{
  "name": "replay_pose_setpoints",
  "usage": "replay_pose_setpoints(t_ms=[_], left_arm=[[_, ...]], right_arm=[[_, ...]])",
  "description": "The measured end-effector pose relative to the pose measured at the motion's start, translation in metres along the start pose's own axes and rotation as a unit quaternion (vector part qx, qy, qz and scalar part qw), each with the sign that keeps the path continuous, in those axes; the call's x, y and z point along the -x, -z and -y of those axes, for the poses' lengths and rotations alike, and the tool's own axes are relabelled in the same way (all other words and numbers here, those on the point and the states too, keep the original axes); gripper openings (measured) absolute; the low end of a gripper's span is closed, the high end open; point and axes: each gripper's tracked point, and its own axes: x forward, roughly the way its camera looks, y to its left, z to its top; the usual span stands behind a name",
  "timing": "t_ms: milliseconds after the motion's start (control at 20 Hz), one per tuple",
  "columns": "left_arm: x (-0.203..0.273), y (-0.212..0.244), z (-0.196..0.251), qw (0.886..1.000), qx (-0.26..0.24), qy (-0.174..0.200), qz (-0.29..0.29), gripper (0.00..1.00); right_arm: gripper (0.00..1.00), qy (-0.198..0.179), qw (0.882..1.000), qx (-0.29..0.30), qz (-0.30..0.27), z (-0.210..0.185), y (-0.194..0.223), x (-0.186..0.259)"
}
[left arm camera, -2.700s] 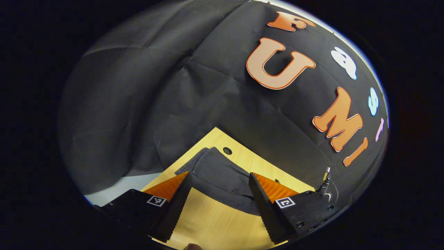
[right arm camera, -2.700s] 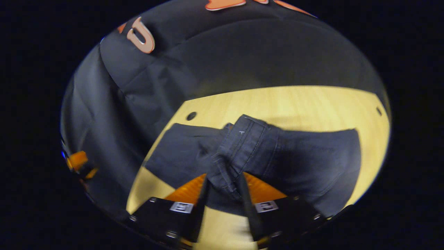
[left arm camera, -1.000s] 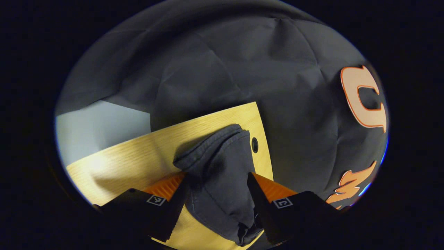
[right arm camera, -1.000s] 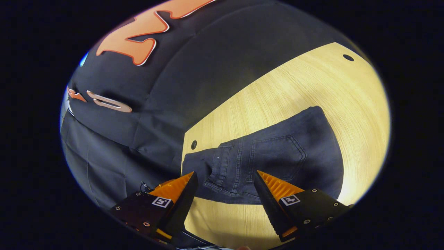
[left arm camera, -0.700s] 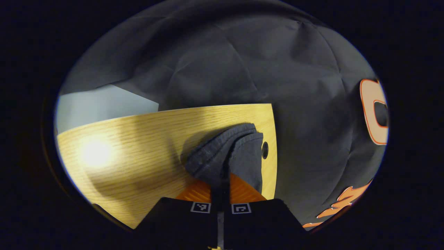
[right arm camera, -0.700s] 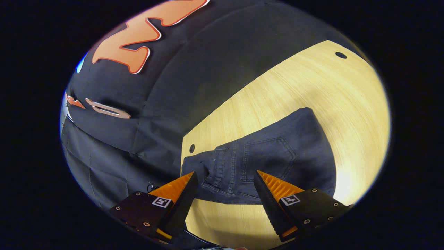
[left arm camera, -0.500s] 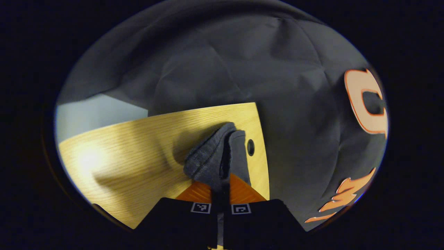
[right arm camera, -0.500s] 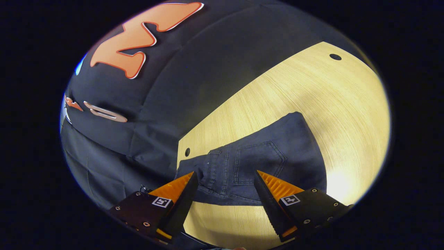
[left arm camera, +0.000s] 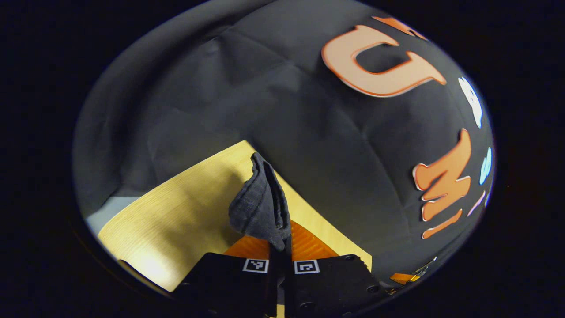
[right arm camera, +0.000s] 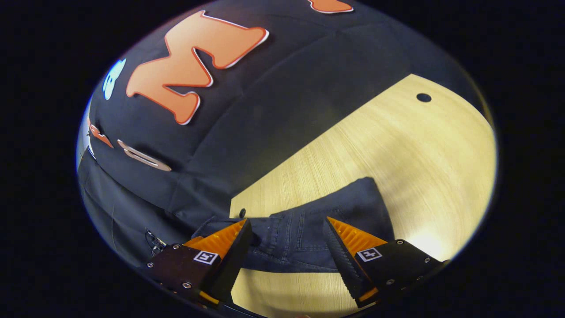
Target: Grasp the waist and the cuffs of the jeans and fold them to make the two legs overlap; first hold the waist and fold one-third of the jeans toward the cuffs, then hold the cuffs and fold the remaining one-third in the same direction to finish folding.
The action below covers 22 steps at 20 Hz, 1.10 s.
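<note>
The left claw (left arm camera: pixel 282 247), open a second ago, now pinches the jeans' cuffs (left arm camera: pixel 260 203) and lifts them off the worktop (left arm camera: pixel 176 212), starting the final fold, while the right claw (right arm camera: pixel 287 247) hovers open above the folded waist (right arm camera: pixel 300 238).

surface: light wooden table (right arm camera: pixel 397 145) | lying on it: folded dark jeans (right arm camera: pixel 304 229) | near table's back edge

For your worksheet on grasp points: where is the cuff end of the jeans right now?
In the left gripper view, the cuff end stands bunched at bottom centre, pinched by the left gripper above the wooden table.
</note>
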Motion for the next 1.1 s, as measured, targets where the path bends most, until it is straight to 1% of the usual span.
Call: replay_pose_setpoints(t_ms=[150, 250, 400, 550, 650, 700, 800, 850, 900, 1000, 1100], left_arm=[[0.007, 0.014, 0.072, 0.998, -0.057, 0.025, 0.005, 0.07], [0.008, 0.030, 0.113, 0.994, -0.098, 0.040, 0.001, 0.07], [0.020, 0.055, 0.161, 0.986, -0.155, 0.057, -0.007, 0.07], [0.020, 0.102, 0.208, 0.978, -0.194, 0.070, -0.029, 0.07], [0.012, 0.148, 0.240, 0.974, -0.203, 0.082, -0.054, 0.07], [0.008, 0.171, 0.253, 0.971, -0.215, 0.085, -0.067, 0.07], [-0.007, 0.221, 0.268, 0.958, -0.259, 0.079, -0.091, 0.07], [-0.010, 0.247, 0.273, 0.950, -0.284, 0.075, -0.104, 0.10], [-0.015, 0.270, 0.275, 0.942, -0.309, 0.069, -0.116, 0.07], [-0.028, 0.312, 0.270, 0.924, -0.355, 0.049, -0.137, 0.07], [-0.039, 0.350, 0.259, 0.908, -0.390, 0.028, -0.149, 0.07]], right_arm=[[0.98, 0.023, 0.998, 0.020, 0.052, 0.012, -0.034, 0.027], [0.98, 0.029, 0.996, 0.029, 0.079, 0.018, -0.056, 0.046], [0.98, 0.028, 0.995, 0.035, 0.088, 0.029, -0.073, 0.072], [0.98, 0.027, 0.995, 0.038, 0.090, 0.049, -0.079, 0.095], [0.98, 0.038, 0.995, 0.036, 0.089, 0.072, -0.081, 0.106], [0.98, 0.042, 0.995, 0.029, 0.088, 0.083, -0.081, 0.111], [0.98, 0.045, 0.995, 0.012, 0.084, 0.104, -0.081, 0.123], [0.98, 0.050, 0.995, 0.008, 0.082, 0.115, -0.081, 0.127], [0.98, 0.058, 0.995, 0.006, 0.082, 0.128, -0.081, 0.132], [0.98, 0.065, 0.995, 0.003, 0.080, 0.143, -0.081, 0.141], [0.98, 0.067, 0.995, 0.000, 0.074, 0.154, -0.079, 0.148]])
